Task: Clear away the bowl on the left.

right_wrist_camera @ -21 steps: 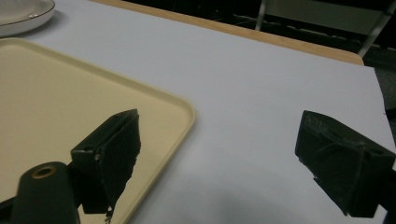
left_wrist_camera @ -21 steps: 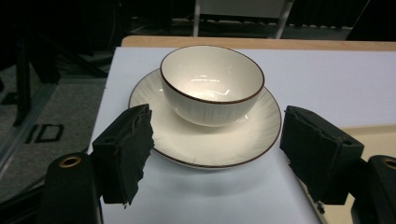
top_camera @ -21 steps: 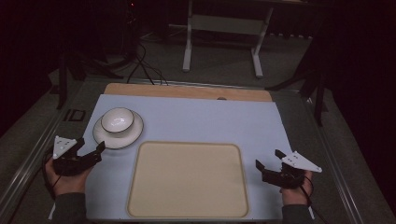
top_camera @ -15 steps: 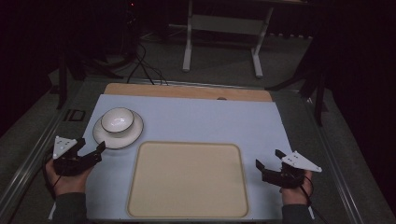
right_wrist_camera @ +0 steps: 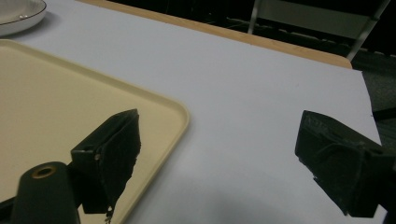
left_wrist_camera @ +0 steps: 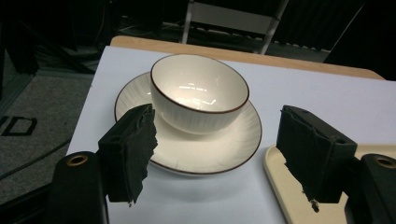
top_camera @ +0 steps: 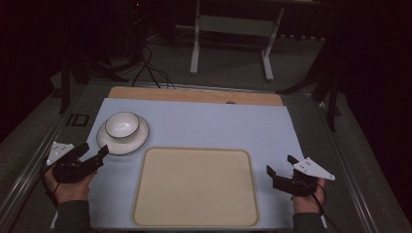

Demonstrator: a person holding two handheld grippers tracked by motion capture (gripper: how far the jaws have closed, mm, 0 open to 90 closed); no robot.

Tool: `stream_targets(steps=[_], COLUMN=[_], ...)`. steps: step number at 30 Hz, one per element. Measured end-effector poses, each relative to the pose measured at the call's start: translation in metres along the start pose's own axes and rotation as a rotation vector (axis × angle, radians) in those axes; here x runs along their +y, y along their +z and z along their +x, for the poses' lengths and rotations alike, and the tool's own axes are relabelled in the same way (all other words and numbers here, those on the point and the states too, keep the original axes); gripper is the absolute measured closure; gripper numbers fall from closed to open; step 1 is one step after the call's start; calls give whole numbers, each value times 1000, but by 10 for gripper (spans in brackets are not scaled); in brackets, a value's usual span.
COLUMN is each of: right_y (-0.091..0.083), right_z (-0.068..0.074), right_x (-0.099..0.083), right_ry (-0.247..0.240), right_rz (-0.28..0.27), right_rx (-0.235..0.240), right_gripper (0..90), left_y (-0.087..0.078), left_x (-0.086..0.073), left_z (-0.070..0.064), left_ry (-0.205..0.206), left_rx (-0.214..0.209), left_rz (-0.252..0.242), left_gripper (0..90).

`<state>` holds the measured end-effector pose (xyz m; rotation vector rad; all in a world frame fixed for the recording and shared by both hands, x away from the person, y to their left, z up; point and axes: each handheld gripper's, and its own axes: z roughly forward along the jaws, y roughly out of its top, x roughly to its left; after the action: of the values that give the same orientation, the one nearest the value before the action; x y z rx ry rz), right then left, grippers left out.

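Left gripper (top_camera: 94,156) at the table's left edge, black jaws spread wide, nothing between them, nothing touched; aimed up and right toward the dishes. In the left gripper view (left_wrist_camera: 215,154), foam-faced pads (left_wrist_camera: 133,154) standing either side of the saucer's near rim, clear of it.

Just beyond, white ribbed bowl with a thin dark rim (top_camera: 122,124) (left_wrist_camera: 200,93), upright, mouth up, seated on a white round saucer with the same dark rim (top_camera: 111,144) (left_wrist_camera: 219,149) at the left rear of the pale blue mat (top_camera: 214,126). Both round, so no long axis to tell.

Centre front: cream rectangular tray with rounded corners (top_camera: 141,213), flat and bare, longer side running left to right, its far-left corner just beside the saucer.

Right gripper (top_camera: 281,167) at the mat's right edge, jaws likewise wide apart and holding nothing, pointing up and left. In the right gripper view (right_wrist_camera: 224,154), one pad over the tray's corner (right_wrist_camera: 154,100), the other over bare mat (right_wrist_camera: 261,93).

Wooden strip (top_camera: 194,94) along the mat's far edge. Beyond the table, dark grey floor (top_camera: 233,63), black cables, a pale metal frame stand (top_camera: 197,43), dim room.
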<state>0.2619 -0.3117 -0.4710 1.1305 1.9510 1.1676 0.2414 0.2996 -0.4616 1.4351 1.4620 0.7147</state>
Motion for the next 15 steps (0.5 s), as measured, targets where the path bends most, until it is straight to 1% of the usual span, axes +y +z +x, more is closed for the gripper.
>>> stream_targets(steps=[2,6,15], right_y=[0,0,-1], right_z=[0,0,-1], right_x=[0,0,-1], right_ry=[-1,-2,10], right_rz=[-2,-5,-7], right_rx=[0,0,-9], right_gripper=[138,138,138], left_y=[0,-2,1], left_x=[2,10,21], left_z=[-1,-5,-4], left_ry=[0,20,35], left_rx=[0,6,18], left_rz=[-5,-21,-28], left_gripper=[288,287,288])
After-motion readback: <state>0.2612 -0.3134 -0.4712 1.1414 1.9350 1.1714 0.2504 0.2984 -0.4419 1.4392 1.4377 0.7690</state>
